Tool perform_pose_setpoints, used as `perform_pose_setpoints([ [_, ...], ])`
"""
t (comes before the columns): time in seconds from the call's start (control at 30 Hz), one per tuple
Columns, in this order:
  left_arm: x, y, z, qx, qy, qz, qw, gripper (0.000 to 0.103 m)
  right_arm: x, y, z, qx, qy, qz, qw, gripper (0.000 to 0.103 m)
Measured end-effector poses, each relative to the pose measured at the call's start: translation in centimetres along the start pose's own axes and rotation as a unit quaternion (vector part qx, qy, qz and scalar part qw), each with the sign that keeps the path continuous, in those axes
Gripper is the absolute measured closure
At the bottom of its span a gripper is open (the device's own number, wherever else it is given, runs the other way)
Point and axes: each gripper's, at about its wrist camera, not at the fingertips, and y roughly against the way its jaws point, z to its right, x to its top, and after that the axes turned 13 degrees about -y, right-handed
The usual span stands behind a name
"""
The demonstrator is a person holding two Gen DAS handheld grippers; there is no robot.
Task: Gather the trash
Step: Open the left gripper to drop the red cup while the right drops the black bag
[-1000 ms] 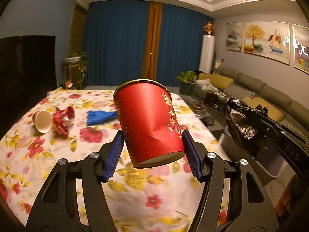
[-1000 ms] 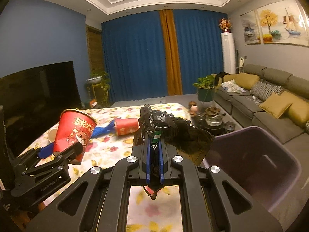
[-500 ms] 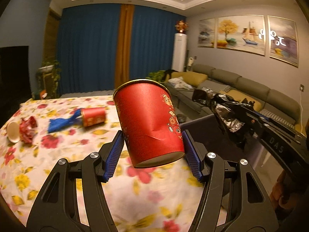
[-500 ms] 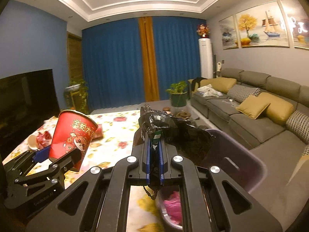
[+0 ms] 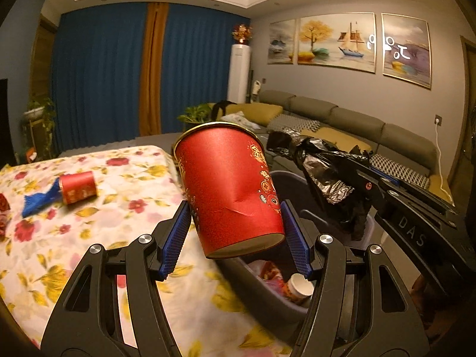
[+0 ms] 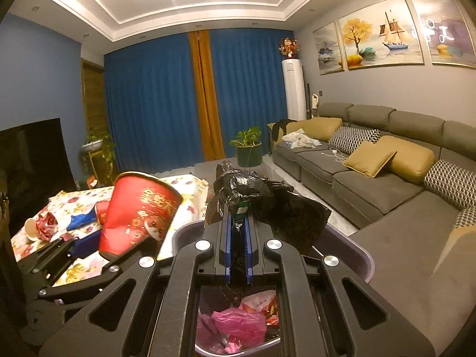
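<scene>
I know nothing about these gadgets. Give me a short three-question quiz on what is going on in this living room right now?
1. True or false: the left gripper is shut on a tall red paper cup with gold print.
2. What does the right gripper pinch? A) a crumpled black plastic bag B) a blue tassel C) a white cup
3. Fill in: below both grippers stands an open grey plastic ____ with pink plastic wrapping inside.

Key: 1 true; 2 A; 3 bin. A short red can and a blue tassel lie on the flowered tablecloth.
</scene>
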Motion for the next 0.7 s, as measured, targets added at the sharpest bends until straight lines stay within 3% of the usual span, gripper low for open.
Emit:
perform_pose_setpoints([
  [0.53,-0.4,-3.6,1.3,-0.037,-0.003,-0.015,0.9992,0.042,-0.2,-1.0,1.3,-0.004,-0.013,0.001,1.000,0.094],
  [0.7,-0.9,-4.4,1.1,-0.055,0.003,-0.022,0.9982,0.041,-0.1,-1.1,1.5,-0.008,-0.019,0.004,1.000,0.079],
])
